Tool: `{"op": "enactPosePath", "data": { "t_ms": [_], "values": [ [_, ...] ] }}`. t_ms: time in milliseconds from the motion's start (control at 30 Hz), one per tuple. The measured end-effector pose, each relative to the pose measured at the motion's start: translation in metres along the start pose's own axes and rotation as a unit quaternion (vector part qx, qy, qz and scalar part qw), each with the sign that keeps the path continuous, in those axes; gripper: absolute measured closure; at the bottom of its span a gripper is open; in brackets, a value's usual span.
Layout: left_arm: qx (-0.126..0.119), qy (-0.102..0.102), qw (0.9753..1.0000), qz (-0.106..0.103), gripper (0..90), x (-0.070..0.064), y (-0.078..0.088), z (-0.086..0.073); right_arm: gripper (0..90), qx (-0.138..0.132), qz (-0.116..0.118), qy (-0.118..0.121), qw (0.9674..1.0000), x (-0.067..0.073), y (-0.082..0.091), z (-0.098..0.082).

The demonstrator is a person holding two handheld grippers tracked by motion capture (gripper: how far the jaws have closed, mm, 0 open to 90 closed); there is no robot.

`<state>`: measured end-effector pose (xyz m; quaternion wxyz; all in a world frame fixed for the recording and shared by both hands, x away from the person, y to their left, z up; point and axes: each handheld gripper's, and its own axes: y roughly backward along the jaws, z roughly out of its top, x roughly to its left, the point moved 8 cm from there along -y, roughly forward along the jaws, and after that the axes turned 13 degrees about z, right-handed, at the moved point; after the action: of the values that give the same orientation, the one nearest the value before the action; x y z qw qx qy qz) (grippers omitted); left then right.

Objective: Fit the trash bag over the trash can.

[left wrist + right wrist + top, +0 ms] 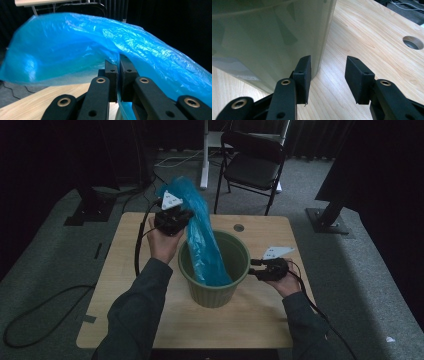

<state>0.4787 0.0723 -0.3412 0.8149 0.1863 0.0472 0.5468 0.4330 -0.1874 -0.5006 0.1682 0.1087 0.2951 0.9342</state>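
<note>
Blue bag pinched over green bin, right gripper empty beside it

Blue plastic bag (202,237), one only, thin and crinkly, its lower end down inside the bin, its upper end pulled up and back over the far left rim. Left gripper (175,215) holds that upper end: in the left gripper view the jaws sit nearly together with a fold of the bag (75,50) pinched between the pads, film ballooning above and to both sides. Left hand (162,242) is raised just beside the bin's left rim.

One green bin (212,270), ribbed, round, upright near the middle of the table (135,315). Table is light wood, one round cable hole (238,227) behind the bin.

Right gripper (254,268) is level, just off the bin's right rim, pointing at it. In the right gripper view its jaws stand wide apart with nothing between them; the left pad is just beside the bin wall (267,40), touching or not I can't tell. Bare wood between the pads.

Counts: two grippers, two grey three-cornered plates, each with small dark dots, no readable writing. No brand or label legible on bag or bin; a pale patch low on the bin wall in the right gripper view is too blurred to read. One black folding chair (252,162) behind the table, white desk leg (205,155) next to it, cables on grey carpet.
</note>
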Motion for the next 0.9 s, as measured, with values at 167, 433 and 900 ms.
{"op": "enactPosePath", "data": {
  "t_ms": [167, 433, 900],
  "values": [
    [0.002, -0.026, 0.9996, -0.002, 85.9, -0.008, 0.008, -0.014, 55.7, 0.001, -0.006, 0.002, 1.0, 0.002, 0.006, -0.001],
    [0.01, -0.05, 0.9984, -0.026, 84.7, -0.025, 0.018, -0.035, 55.7, 0.0, -0.014, 0.004, 0.9999, 0.004, 0.017, 0.0],
    [0.037, -0.092, 0.9928, -0.068, 83.4, -0.053, 0.023, -0.059, 58.8, -0.032, -0.05, 0.009, 0.9982, 0.004, 0.059, 0.031]
  ]
}}
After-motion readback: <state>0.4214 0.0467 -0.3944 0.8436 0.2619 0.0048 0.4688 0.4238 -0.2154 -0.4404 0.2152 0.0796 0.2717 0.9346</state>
